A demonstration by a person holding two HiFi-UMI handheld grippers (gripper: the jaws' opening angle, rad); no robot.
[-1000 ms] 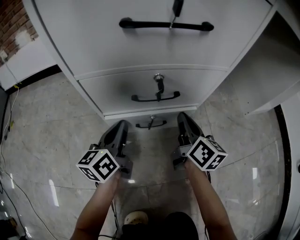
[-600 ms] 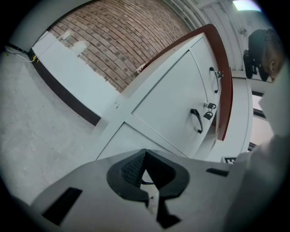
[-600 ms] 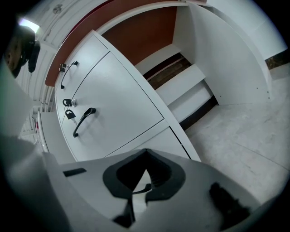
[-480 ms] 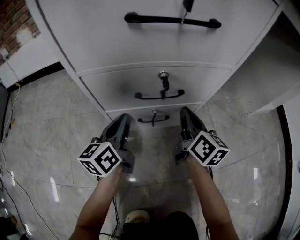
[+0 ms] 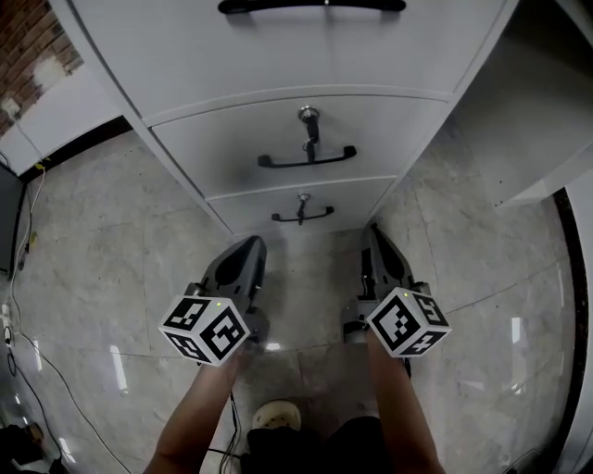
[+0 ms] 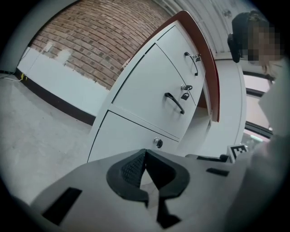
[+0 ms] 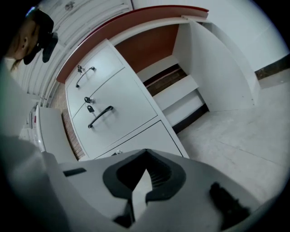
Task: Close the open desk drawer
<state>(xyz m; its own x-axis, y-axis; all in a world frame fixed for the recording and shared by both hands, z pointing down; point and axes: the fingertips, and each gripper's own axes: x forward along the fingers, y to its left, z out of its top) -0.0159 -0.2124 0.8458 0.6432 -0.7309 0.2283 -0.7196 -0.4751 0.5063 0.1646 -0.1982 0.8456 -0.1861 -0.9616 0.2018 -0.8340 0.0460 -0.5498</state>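
left claw [image 5: 246,246] together, empty | right claw [image 5: 376,239] together, empty | bottom drawer [image 5: 345,199] at 12 o'clock, apart | top handle [image 5: 278,6] half cut off

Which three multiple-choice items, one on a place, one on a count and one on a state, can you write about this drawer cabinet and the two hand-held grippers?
1. Where are the left hand-held gripper and the right hand-held gripper?
A. over the grey tiled floor, apart from the white drawer cabinet
B. on a chair
C. on a shelf

2. How many black bar handles show in the head view?
A. one
B. three
C. five

3. How do the left hand-held gripper's jaws stand?
A. wide open
B. shut on a cloth
C. shut, nothing between

Answers:
1 A, bare floor separates them from the cabinet.
2 B, one on each drawer front.
3 C, the tips meet in the left gripper view.
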